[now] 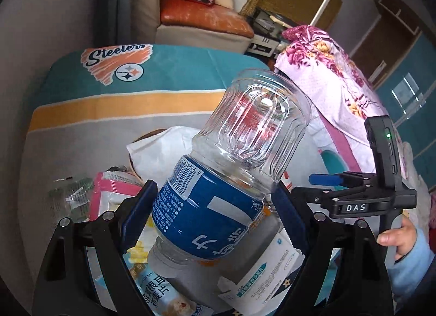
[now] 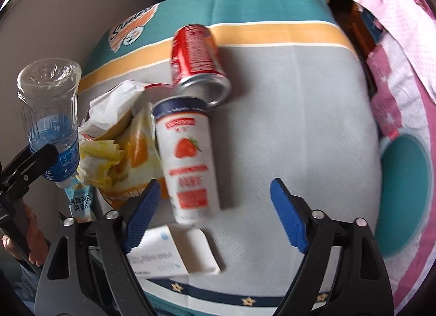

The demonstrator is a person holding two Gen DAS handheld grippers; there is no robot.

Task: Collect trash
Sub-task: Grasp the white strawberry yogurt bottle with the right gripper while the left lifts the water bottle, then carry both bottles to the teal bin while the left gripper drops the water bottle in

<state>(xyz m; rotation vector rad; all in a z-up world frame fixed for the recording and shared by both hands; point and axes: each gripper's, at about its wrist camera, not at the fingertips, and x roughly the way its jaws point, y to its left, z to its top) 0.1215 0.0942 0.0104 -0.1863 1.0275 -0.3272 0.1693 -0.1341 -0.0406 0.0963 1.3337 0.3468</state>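
Left gripper (image 1: 215, 212) clamps the water bottle (image 1: 231, 158); right gripper (image 2: 215, 215) gapes empty; strawberry can (image 2: 190, 158) at twelve o'clock, red can (image 2: 196, 57), wrappers (image 2: 117, 136) remain.

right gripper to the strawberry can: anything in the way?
Nothing visible. The right gripper is open and empty, and the strawberry can lies just beyond its left pad on the cloth, top side clear. The red can lies beyond it.

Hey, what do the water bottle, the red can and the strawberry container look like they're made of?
Water bottle: clear, thin, glossy plastic, going by its see-through ribbed walls and wrapped blue label. Red can: likely aluminium, with a bare, shiny silver end and a printed red body. Strawberry container: white, smooth, printed; plastic or coated card, the blur leaves it open.
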